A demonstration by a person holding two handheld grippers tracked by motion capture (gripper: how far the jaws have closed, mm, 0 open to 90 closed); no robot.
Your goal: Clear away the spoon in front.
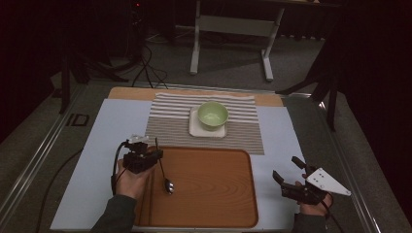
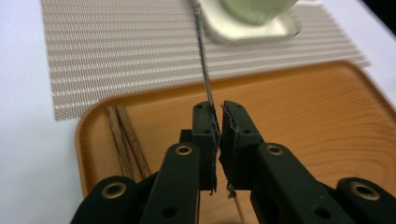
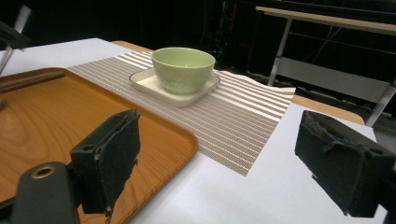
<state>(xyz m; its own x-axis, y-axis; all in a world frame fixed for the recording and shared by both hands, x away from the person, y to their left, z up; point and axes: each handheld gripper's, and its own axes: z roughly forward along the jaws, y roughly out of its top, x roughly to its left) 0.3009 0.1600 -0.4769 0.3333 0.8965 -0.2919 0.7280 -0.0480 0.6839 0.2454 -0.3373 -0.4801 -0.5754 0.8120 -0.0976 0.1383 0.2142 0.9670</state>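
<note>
Metal spoon, thin long handle, small bowl: we are seeing it pinched by its handle in the left gripper, bowl end resting on the wooden rectangular tray near its left side, handle slanting up and to the far left. In the left gripper view the jaws are standing very narrow, pads nearly together, with the spoon handle running out between them toward the far side; a slim gap is showing, so we are reading the grip as light, and whether the pads are pressing hard we cannot tell. We are judging the grip sits high on the handle so the bowl end can touch down on the tray first.

Two dark wooden chopsticks are lying side by side along the tray's left edge, just left of the spoon, so we are guessing cutlery is being grouped there.

Beyond the tray's far edge a grey-and-white striped woven placemat is lying on the pale blue table sheet; on it a white square plate is carrying a light green ceramic bowl, upright, looking empty.

Right gripper is waiting off the tray's right edge over the sheet, jaws wide, nothing between them in the right gripper view, pointing toward the bowl; we are judging it parked clear of the left hand's work.
</note>
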